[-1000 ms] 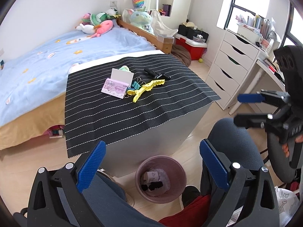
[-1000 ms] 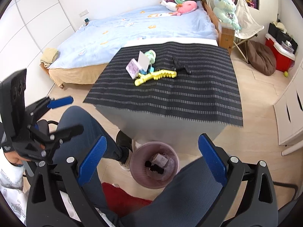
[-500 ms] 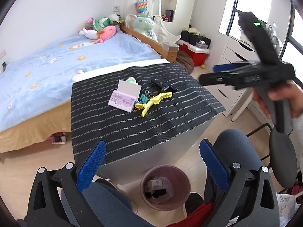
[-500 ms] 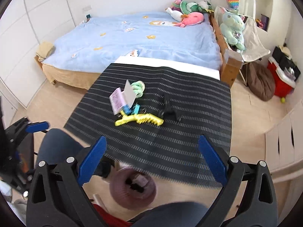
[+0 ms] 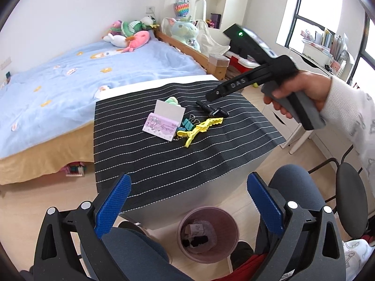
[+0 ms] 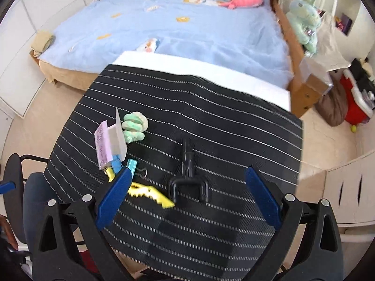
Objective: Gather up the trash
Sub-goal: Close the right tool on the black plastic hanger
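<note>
1. While the right gripper (image 6: 187, 196) hung wide open and empty just above the black tool (image 6: 187, 175), I judged the collecting partly done.
2. I saw some trash already lying in the pink bin (image 5: 207, 213) on the floor.
3. The yellow clip (image 5: 199, 128), purple card box (image 5: 161, 126) and binder clips (image 5: 188, 123) lay on the striped mat (image 5: 164, 164).
4. My left gripper (image 5: 187, 206) hung open, holding nothing.

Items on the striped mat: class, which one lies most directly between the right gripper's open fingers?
The black Y-shaped tool. It lies centred ahead of the right gripper, while the yellow clip sits by its left finger and the pink card farther left.
</note>
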Demonstrator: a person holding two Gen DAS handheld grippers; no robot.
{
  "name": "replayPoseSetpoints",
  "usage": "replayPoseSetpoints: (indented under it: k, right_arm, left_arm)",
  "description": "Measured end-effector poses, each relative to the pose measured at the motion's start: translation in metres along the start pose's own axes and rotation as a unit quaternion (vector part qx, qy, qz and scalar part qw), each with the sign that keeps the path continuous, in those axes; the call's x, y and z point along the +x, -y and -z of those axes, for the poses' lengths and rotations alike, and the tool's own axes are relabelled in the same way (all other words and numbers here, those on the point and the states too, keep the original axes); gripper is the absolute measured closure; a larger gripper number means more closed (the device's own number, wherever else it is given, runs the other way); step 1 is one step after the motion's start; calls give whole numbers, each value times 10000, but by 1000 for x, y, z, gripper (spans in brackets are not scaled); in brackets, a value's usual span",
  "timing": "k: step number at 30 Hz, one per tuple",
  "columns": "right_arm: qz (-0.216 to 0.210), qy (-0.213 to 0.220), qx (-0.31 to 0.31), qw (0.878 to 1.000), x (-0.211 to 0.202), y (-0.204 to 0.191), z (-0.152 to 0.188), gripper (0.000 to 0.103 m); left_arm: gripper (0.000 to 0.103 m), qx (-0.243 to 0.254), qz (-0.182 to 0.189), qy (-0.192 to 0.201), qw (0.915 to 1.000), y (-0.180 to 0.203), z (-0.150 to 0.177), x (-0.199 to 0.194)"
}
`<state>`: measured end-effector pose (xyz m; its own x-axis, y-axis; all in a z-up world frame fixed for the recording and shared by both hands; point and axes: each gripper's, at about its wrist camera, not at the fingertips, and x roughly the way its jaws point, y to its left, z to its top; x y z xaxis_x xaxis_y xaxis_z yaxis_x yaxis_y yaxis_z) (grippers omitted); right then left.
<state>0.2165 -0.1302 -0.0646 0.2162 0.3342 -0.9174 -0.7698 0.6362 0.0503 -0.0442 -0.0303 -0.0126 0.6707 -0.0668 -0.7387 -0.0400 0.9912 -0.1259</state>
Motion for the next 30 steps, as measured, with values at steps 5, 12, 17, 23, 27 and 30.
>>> replayPoseSetpoints:
  k: [5, 12, 17, 23, 27, 30]
  right_arm:
    - [-75, -381, 35, 9992, 29, 5, -7, 28]
    - [-201, -561, -3, 9982, 45, 3, -9, 51]
    - [-175, -571, -59, 9982, 49, 0, -9, 60]
    - [-63, -601, -194, 9980, 49, -4, -5, 85]
    - [-49, -544, -178, 9983, 47, -3, -2, 87]
    - [-26, -508, -143, 9986, 46, -3, -2, 87]
  left_arm:
    - [8, -95, -48, -15, 9999, -8, 2, 1]
    - [8, -208, -75, -90, 9997, -17, 6, 7]
    - [8, -220, -63, -112, 9997, -18, 6, 10]
    - [8, -226, -55, -130, 9996, -17, 6, 11]
    - [8, -202, -34, -151, 9997, -15, 5, 14]
    - [8, -168, -42, -131, 9998, -14, 4, 14]
